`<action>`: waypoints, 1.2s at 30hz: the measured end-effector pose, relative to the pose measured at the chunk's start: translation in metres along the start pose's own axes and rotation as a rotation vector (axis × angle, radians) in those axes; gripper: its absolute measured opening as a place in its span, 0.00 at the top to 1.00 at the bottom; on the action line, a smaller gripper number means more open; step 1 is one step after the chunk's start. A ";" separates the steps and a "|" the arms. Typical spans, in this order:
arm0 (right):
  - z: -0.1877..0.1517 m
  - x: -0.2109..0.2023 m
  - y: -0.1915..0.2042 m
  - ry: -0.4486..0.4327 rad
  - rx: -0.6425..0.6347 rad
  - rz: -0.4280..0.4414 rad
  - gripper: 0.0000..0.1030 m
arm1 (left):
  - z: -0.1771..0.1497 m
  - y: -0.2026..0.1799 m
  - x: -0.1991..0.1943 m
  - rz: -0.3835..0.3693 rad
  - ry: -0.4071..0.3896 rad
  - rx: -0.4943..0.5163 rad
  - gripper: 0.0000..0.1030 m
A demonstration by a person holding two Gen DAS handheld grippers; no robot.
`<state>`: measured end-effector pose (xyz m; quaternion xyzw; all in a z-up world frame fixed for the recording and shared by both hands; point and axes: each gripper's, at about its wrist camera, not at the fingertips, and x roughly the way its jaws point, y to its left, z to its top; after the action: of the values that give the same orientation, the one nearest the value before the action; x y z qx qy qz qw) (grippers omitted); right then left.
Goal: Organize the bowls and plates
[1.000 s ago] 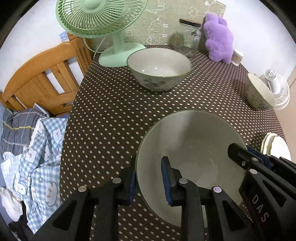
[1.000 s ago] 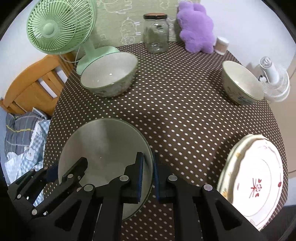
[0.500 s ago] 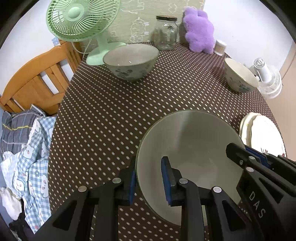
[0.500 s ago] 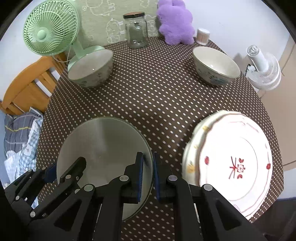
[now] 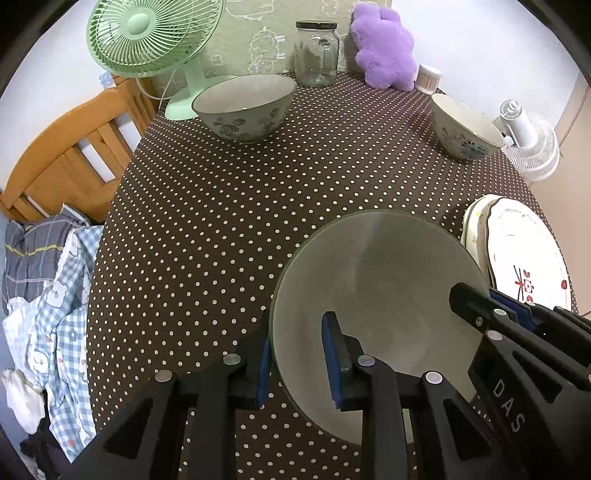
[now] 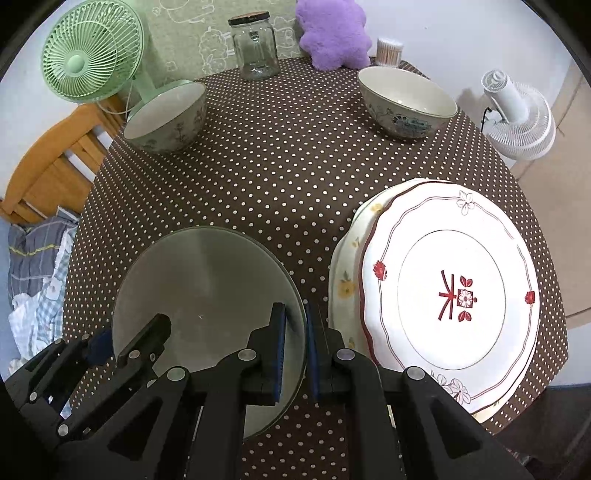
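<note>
Brown polka-dot cloth covers the round counter (image 6: 280,177), which stands against a pale green wall with a wooden chair (image 5: 74,155) and heaped laundry off its left edge. Largest of the task's things is the stack of white patterned plates (image 6: 450,280) at the counter's right side. Next is the plain grey plate (image 6: 207,288), held up over the cloth between both tools and just left of the stack, not yet over it. The left gripper (image 5: 295,363) has its fingers closed on the grey plate's left rim; the right gripper (image 6: 295,350) has its fingers pinched on the opposite rim, nearly shut since the rim is thin. Farther back sit a larger bowl (image 5: 243,107) by the green fan (image 5: 151,37) and a smaller bowl (image 6: 406,103) on the right, well apart from each other; a glass jar (image 6: 256,46) and a purple plush toy (image 6: 334,33) stand at the far edge.

The step in hand looks like carrying the grey plate to the stack. The next move calls for shifting both hands together to the right, keeping the plate level, centring it above the top plate, lowering it and only then letting go.

Against a second ago, the grey plate has travelled right with both grips unchanged: the stack, then barely in view, now lies close beside it.
</note>
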<state>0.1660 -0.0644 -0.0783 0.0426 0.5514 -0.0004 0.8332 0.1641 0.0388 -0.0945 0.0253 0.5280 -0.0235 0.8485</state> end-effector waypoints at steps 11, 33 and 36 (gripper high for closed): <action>-0.003 -0.005 -0.005 -0.029 0.056 0.000 0.37 | -0.002 0.005 -0.012 -0.024 -0.003 0.005 0.29; 0.053 -0.064 0.019 -0.182 -0.030 -0.007 0.27 | 0.058 0.039 -0.066 0.003 -0.139 -0.091 0.25; 0.071 -0.068 0.024 -0.196 -0.059 0.032 0.27 | 0.075 0.044 -0.068 0.006 -0.154 -0.131 0.25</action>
<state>0.2062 -0.0489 0.0136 0.0268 0.4661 0.0251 0.8840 0.2038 0.0784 0.0000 -0.0307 0.4615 0.0116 0.8866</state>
